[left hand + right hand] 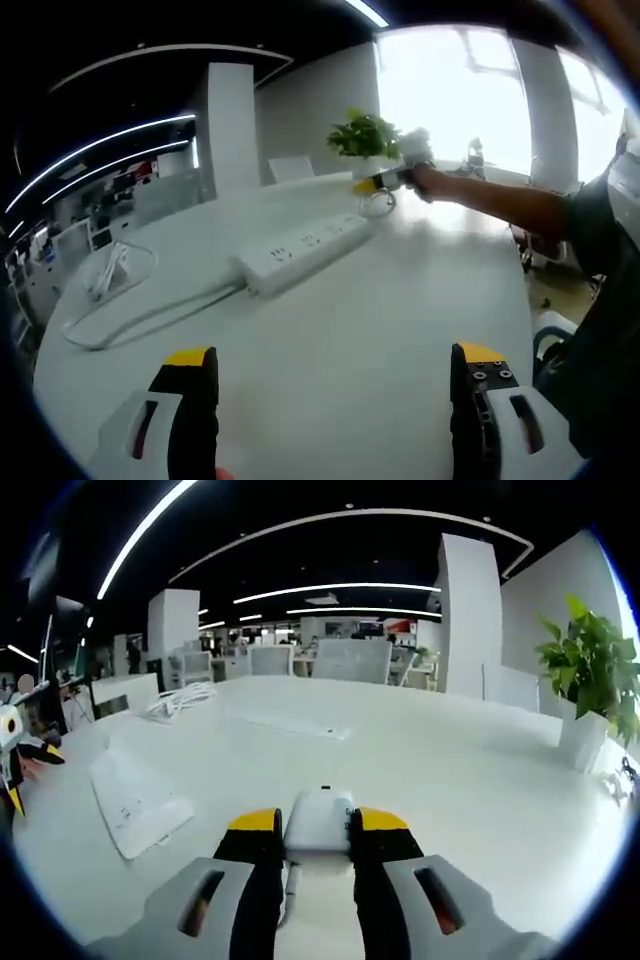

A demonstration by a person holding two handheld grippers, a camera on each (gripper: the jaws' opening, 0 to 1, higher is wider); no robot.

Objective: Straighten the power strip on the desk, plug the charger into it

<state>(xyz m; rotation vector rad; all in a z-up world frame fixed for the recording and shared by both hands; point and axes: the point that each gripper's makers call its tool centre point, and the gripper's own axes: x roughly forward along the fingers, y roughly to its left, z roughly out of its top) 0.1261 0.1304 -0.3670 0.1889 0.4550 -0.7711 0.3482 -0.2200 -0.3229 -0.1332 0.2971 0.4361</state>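
- In the left gripper view, the left gripper (333, 368) is closest, with its yellow-tipped jaws spread wide and nothing between them, over the white surface (400, 290).
- A bit farther, the white power strip (305, 251) lies flat on the surface, at a slant, and its white cord (140, 315) runs off to the left.
- Farther still, a person's arm (500, 200) reaches out, with the right gripper (380, 183) near a green plant (365, 135).
- In the right gripper view, the right gripper (318, 822) has its jaws pinching a white charger (319, 820) just above the surface.
- To the left lies the power strip (135, 798).
- Far back on the surface sits a coil of white cable (180, 700).
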